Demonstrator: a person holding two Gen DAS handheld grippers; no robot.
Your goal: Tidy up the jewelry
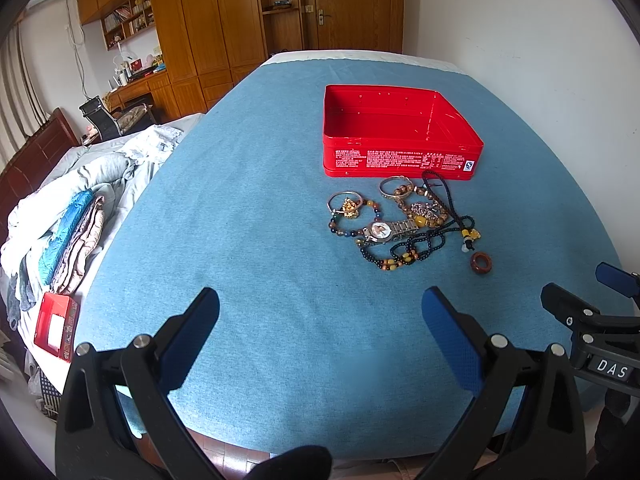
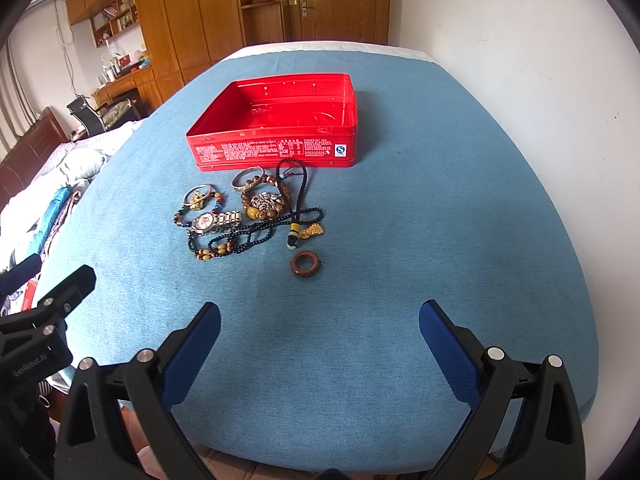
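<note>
left gripper (image 1: 320, 304) wide, holding nothing | right gripper (image 2: 320, 316) wide, holding nothing | jewelry (image 2: 248, 216) beside red tin (image 2: 276, 148)

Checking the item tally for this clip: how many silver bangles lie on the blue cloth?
2. One silver bangle lies just before the red tin; the other bangle lies left of it, ringing a gold charm. Others could hide in the bead tangle.
</note>
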